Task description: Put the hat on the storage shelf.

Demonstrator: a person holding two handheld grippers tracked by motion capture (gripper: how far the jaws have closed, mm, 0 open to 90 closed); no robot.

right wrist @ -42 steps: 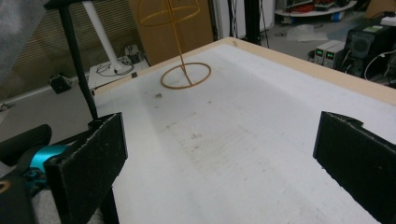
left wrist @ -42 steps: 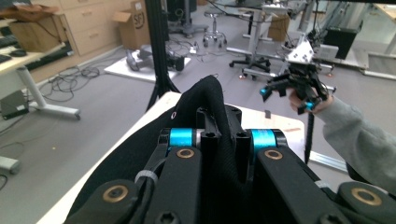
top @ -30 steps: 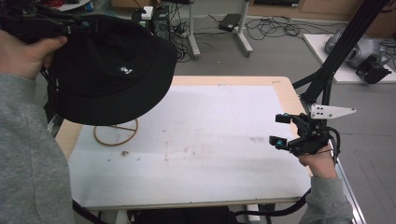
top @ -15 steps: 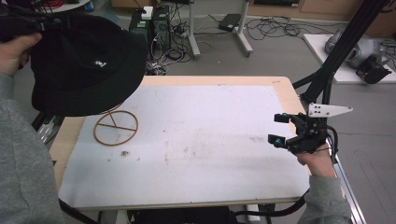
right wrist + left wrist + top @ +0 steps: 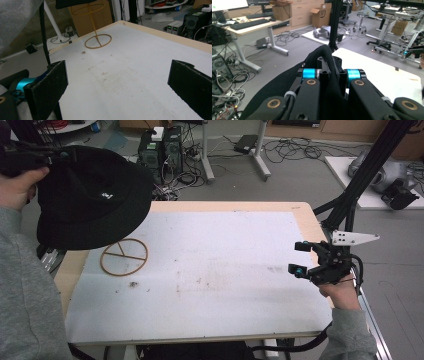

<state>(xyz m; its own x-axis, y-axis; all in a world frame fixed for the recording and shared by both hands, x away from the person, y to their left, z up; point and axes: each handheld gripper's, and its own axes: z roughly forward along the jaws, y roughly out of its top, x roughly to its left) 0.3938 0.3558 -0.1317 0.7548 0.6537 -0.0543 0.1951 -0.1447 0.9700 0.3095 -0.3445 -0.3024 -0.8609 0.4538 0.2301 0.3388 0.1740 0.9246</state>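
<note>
A black bucket hat (image 5: pixel 95 195) with a small white logo hangs in the air over the table's far left corner. My left gripper (image 5: pixel 60 155) is shut on its brim, and the black fabric (image 5: pixel 329 62) sits pinched between the jaws in the left gripper view. A thin gold wire hat stand (image 5: pixel 124 256) rests on the white table top, and its base ring (image 5: pixel 98 41), pole and top ring show in the right gripper view, with the hat (image 5: pixel 72 2) just above the top ring. My right gripper (image 5: pixel 301 258) hovers open at the table's right edge, nothing between its jaws (image 5: pixel 117 82).
The white mat (image 5: pixel 225 270) covers a wooden table (image 5: pixel 240 206). A black frame post (image 5: pixel 360 185) rises beside the right gripper. Computer towers (image 5: pixel 160 145), cables and desk legs stand on the floor beyond the far edge.
The left gripper has carried the hat left and away from the table's middle, uncovering the stand's ring. The right gripper has stayed where it was, open.
</note>
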